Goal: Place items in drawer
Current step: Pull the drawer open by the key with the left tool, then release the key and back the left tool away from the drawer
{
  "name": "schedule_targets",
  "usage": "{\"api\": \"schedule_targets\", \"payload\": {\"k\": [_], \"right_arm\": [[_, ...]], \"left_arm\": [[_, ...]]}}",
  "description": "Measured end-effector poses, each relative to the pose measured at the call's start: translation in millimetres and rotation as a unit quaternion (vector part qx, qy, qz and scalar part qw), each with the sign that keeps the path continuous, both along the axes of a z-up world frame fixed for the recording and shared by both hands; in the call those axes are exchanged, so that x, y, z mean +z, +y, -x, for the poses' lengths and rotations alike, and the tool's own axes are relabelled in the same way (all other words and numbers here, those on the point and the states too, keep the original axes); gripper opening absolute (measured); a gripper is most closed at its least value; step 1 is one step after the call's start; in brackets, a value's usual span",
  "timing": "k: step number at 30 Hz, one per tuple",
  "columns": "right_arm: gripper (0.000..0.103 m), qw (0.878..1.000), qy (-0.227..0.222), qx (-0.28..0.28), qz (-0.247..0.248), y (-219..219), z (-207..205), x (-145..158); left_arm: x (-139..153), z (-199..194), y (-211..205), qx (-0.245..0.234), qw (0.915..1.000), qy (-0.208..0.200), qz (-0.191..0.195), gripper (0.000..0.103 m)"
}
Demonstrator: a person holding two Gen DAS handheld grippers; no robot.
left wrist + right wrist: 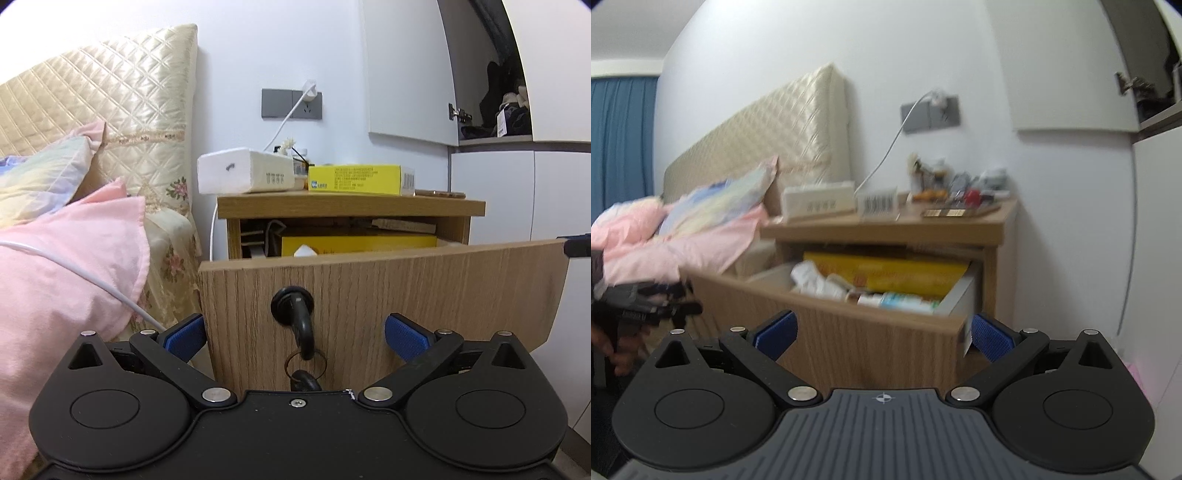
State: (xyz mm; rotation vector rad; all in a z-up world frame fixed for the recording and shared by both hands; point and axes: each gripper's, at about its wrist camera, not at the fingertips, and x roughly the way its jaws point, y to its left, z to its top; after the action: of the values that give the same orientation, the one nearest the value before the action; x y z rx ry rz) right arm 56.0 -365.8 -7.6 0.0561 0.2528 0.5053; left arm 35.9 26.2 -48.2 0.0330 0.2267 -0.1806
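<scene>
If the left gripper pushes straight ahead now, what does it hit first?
Most likely the black key hanging in the lock of the open drawer's front, which sits centred between the left gripper's open jaws.

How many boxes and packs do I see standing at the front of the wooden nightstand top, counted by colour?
White paper tissue pack: 1
Yellow cardboard box: 1
Total: 2; the small items behind them are too blurred to count.
</scene>
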Motion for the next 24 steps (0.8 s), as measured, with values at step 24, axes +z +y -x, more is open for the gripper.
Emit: {"api": "schedule_targets", "payload": {"k": [24], "right_arm": [[0.103, 0.994, -0.085, -0.074, -0.009, 62.9, -4.0, 48.1]], "left_arm": [[107.0, 14.1, -68.5, 0.075, 0.9966, -0.028, -0.022, 0.102]]}}
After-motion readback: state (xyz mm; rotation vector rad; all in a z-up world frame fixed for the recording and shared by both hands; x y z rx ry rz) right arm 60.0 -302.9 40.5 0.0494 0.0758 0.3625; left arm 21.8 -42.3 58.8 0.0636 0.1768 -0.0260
